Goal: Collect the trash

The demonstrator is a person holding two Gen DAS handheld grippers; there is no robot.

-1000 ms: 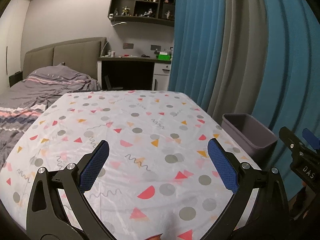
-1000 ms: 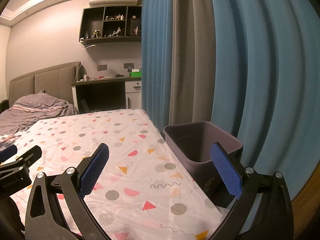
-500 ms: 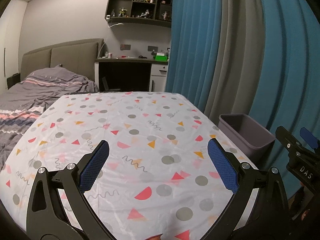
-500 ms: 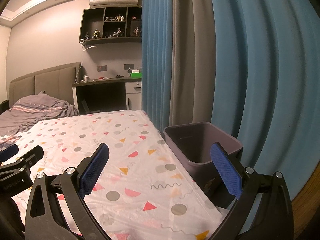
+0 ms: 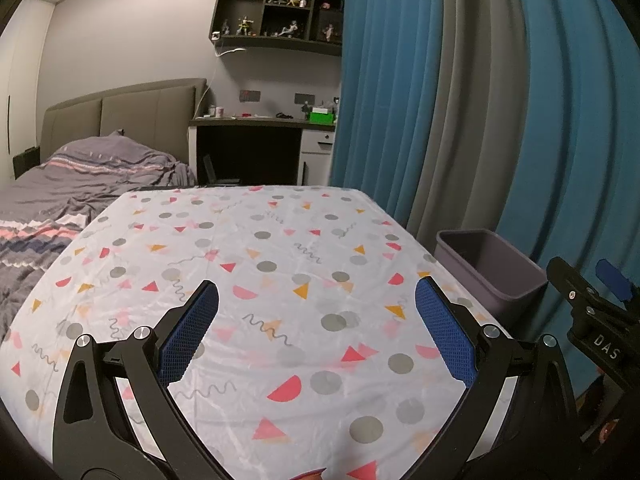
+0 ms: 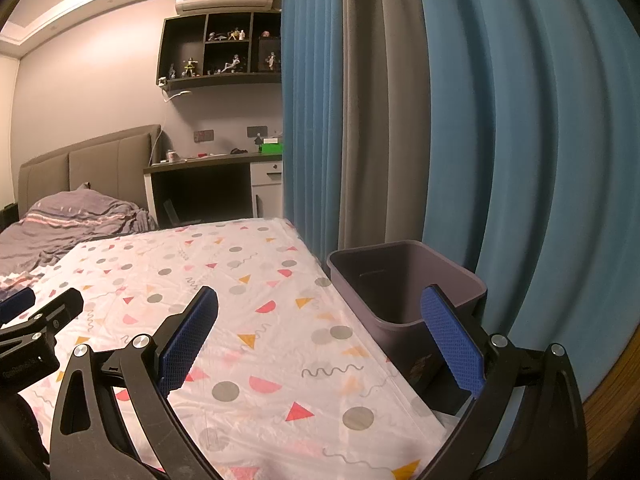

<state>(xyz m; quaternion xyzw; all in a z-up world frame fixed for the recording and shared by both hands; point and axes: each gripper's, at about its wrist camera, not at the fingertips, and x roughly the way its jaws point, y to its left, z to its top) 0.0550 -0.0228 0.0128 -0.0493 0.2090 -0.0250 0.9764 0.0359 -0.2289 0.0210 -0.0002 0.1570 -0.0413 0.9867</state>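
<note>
Since no trash shows on the desk, my spread, empty right claw sits nearer the bin than my spread left claw.

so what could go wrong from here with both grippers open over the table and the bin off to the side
1. No trash shows on the tablecloth, so either gripper could close on the thin cloth and drag it.
2. The bin stands past the table's right edge, against the curtain; a drop released early would likely miss it.
3. The left gripper and right gripper sit close side by side, so they could bump when swinging toward the bin.
</note>
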